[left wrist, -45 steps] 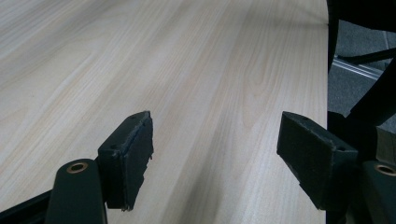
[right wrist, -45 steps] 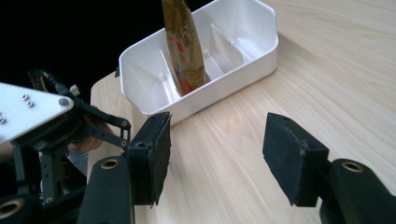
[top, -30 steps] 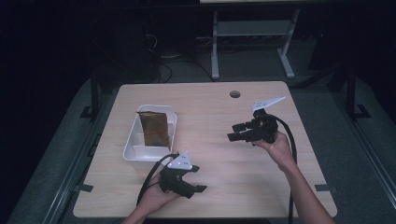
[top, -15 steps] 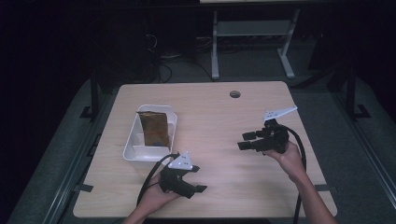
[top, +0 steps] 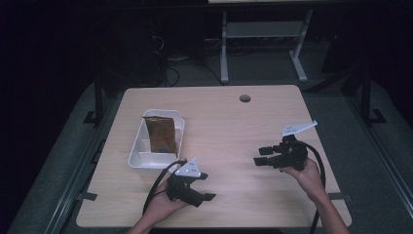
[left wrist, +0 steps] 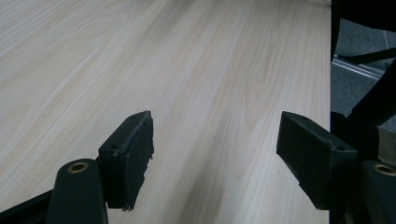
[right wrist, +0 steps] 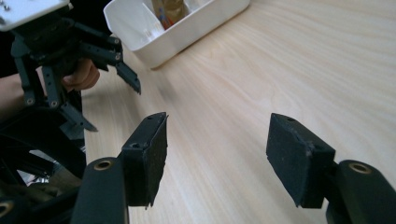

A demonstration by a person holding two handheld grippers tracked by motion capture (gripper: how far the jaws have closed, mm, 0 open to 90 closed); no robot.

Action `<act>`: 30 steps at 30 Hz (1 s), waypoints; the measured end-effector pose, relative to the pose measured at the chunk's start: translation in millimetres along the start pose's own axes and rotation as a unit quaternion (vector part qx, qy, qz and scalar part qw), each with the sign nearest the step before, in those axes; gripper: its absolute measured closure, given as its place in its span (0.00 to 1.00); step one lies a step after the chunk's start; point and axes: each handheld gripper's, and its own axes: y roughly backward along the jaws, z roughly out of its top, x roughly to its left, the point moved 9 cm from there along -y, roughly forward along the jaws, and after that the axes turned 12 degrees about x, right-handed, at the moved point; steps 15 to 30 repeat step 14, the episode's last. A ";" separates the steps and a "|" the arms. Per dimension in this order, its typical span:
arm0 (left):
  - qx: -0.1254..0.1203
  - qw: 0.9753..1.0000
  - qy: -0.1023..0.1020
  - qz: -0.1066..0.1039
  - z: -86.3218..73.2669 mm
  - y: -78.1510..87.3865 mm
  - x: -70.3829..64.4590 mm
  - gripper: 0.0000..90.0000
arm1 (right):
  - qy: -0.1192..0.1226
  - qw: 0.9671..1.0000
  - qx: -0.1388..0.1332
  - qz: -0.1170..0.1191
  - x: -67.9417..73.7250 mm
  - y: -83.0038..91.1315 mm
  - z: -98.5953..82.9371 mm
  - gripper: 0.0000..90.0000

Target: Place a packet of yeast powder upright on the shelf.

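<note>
Nearest the person, the left gripper point(top: 195, 187) rests low on the table point(top: 229, 131) by its front edge, held in the left hand point(top: 163, 204); in the left gripper view its jaws stand wide apart with nothing but bare wood grain between them, so it is released and empty. A little farther out and to the right, the right gripper point(top: 267, 157) hangs just above the tabletop in the right hand point(top: 308, 176), jaws pointing leftward across the table; the right gripper view shows them spread wide as well, gripping nothing, with the left gripper point(right wrist: 70, 56) off to one side and the white bin point(right wrist: 187, 28) beyond it. Farther still, on the left half of the table, sits that white bin point(top: 141, 155), a divided tray whose large far compartment holds a brown packet point(top: 160, 134) standing tilted against the wall; the small near compartments look empty, though their contents are hard to make out. Judging from this, the packet is already placed in the bin and both hands sit parked near the person, so the work seems at a resting or finishing step. If anything follows, it would call for one gripper to travel toward the bin with jaws open, line up over the packet's upper edge, and close only once squarely astride it.
</note>
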 end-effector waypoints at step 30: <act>-0.003 1.000 0.000 -0.001 0.6 1.4 -1.8 0.30 | -0.008 1.000 0.000 -0.012 8.6 -6.7 -45.5 0.33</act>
